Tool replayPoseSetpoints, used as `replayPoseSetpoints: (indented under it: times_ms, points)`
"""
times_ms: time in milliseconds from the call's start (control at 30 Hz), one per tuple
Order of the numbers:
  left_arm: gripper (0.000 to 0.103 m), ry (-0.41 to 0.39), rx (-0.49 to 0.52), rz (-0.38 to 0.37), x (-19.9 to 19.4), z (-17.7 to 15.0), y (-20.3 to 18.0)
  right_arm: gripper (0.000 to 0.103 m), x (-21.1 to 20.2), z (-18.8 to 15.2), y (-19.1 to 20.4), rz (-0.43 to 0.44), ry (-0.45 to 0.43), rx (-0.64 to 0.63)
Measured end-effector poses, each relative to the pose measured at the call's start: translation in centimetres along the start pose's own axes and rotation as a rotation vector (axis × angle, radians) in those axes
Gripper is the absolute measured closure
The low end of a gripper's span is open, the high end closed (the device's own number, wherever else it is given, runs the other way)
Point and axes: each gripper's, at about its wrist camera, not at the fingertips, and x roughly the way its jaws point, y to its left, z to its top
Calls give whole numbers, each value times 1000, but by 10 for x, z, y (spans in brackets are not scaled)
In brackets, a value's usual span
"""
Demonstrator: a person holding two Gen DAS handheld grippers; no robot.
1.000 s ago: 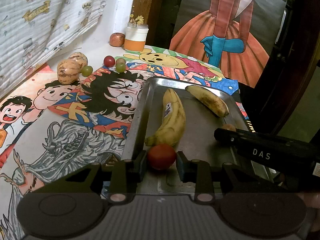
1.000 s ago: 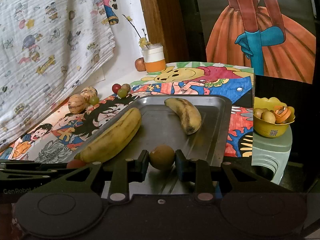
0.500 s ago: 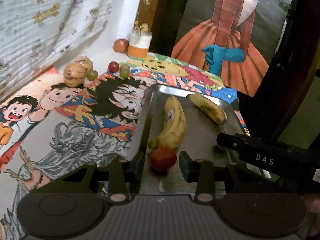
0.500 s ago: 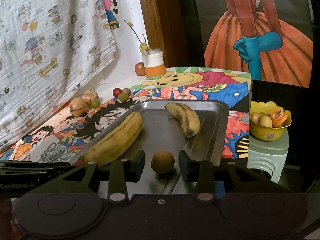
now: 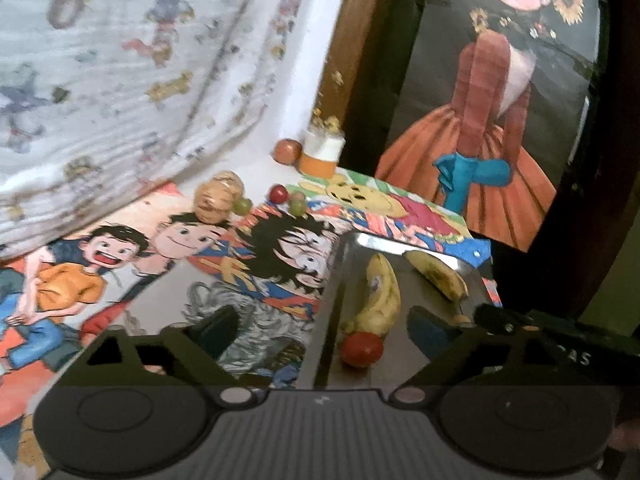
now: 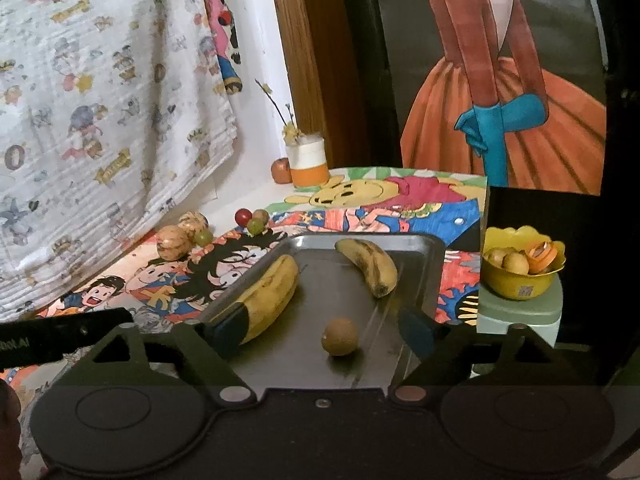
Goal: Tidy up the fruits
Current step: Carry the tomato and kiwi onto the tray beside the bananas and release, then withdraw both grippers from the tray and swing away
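Observation:
A metal tray [image 5: 344,264] [image 6: 432,268] lies on the cartoon-printed table. Two bananas lie in it: a long one [image 5: 382,296] [image 6: 270,296] and a shorter spotted one [image 5: 438,274] [image 6: 370,266]. A red round fruit [image 5: 361,349] rests on the tray at the long banana's tip, between the spread fingers of my left gripper [image 5: 324,334], which is open. A brown round fruit [image 6: 340,336] sits on the tray between the fingers of my right gripper [image 6: 320,334], also open and apart from it.
Two tan striped fruits [image 6: 173,242], grapes and a red berry [image 6: 243,216] lie at the back left. An orange-and-white jar [image 6: 307,160] and an apple [image 6: 281,170] stand by the wall. A yellow bowl [image 6: 520,268] of fruit sits on a stool at the right.
Both grippers went from shut on their round fruits to wide open, leaving the fruits on the tray. Both have drawn back and risen; the left one has swung left.

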Motion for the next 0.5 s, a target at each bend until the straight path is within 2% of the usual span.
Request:
replayPoseSetpoints:
  times_ms: [67,200,367,500]
  points:
    - [1,-21,-15,16,-10,1,4,11,-9,0,3,0,-8,-1]
    - [0,-29,-44,27,-28,1,12,2,-28,1,10,8,-29,-2]
    - [0,-54,-76,54,-53,-1,20,1,-55,1,20,12,-43,7]
    - [0,-49,-23,117,-70,-4,18,1,-77,-2,28,4,-43,8]
